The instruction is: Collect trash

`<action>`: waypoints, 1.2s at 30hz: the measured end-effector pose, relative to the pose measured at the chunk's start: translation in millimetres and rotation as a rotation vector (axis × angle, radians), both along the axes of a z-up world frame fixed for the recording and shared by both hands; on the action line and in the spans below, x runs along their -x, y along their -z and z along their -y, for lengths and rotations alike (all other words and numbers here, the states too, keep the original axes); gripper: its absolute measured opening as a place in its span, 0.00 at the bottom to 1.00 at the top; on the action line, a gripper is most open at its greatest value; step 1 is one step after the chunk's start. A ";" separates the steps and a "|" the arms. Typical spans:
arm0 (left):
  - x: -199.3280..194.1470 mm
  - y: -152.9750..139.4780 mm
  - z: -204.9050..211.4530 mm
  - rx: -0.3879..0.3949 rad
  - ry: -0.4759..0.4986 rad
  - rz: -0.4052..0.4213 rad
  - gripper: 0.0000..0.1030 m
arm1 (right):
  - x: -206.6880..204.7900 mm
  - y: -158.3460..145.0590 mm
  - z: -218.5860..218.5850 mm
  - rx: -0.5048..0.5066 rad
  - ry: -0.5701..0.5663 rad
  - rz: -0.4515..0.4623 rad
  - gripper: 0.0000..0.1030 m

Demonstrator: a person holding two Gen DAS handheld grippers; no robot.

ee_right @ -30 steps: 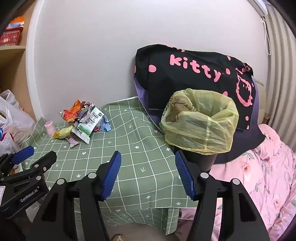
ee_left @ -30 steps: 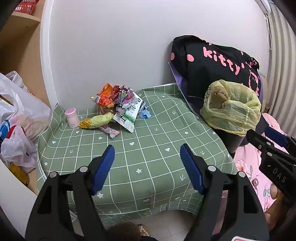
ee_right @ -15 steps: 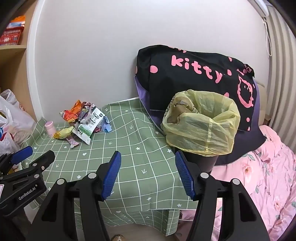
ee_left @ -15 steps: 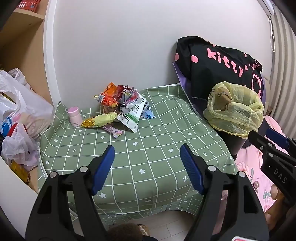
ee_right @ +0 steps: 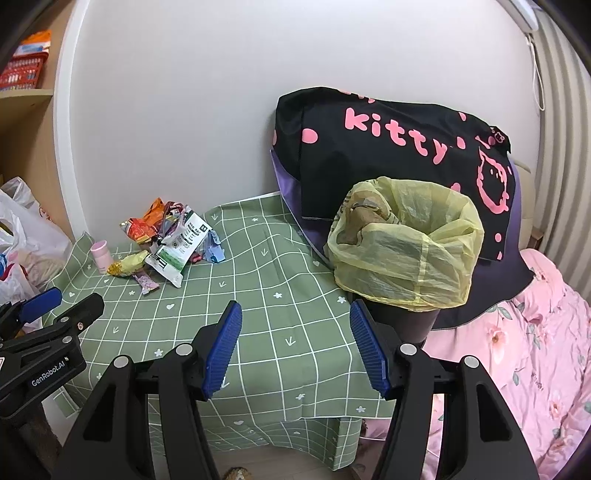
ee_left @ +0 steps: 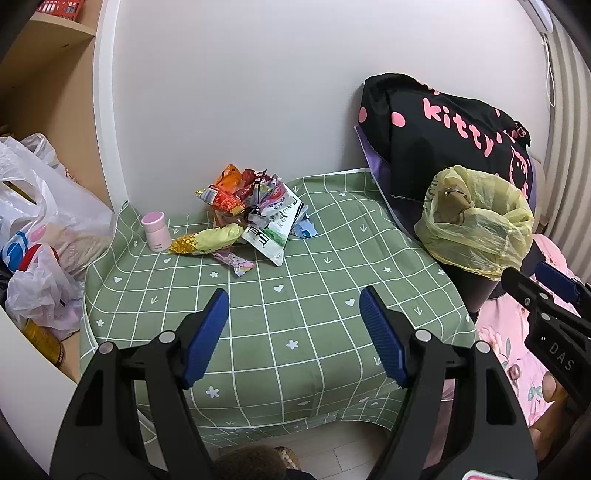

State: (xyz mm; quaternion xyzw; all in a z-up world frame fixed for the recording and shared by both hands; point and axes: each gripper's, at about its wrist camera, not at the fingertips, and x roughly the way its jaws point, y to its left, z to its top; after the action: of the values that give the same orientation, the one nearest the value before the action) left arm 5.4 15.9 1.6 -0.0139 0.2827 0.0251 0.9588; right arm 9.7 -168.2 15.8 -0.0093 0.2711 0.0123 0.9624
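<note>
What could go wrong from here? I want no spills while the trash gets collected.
1. The small pink bottle stands right beside the heap of snack wrappers; a wide grab could topple it.
2. The yellow-lined black bin sits off the table's edge, so carried wrappers might drop short.
3. The loose green checked tablecloth could drag.

Wrapper pile (ee_left: pixel 255 214) on desk (ee_left: pixel 295 314) far corner by wall; small jar (ee_left: pixel 156 232) left of it; lined bin (ee_right: pixel 406 251) right of desk.

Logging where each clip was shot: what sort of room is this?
Probably a bedroom: pink floral bedding beside a small table with a green checked cloth, a lined trash bin, and a shelf.
</note>
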 end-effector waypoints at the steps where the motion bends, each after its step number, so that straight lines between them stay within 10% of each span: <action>1: -0.4 0.1 -0.5 0.000 -0.001 0.000 0.67 | -1.0 0.4 -0.6 0.000 -0.003 -0.002 0.55; 36: -4.4 4.6 -7.8 0.002 -0.008 -0.003 0.68 | -3.8 4.5 -1.4 0.004 -0.009 -0.005 0.56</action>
State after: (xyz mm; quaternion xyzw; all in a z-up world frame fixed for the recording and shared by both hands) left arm 9.8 23.6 -2.9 -0.0158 0.2840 0.0289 0.9582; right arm 13.6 -166.8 11.3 -0.0123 0.2733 0.0161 0.9617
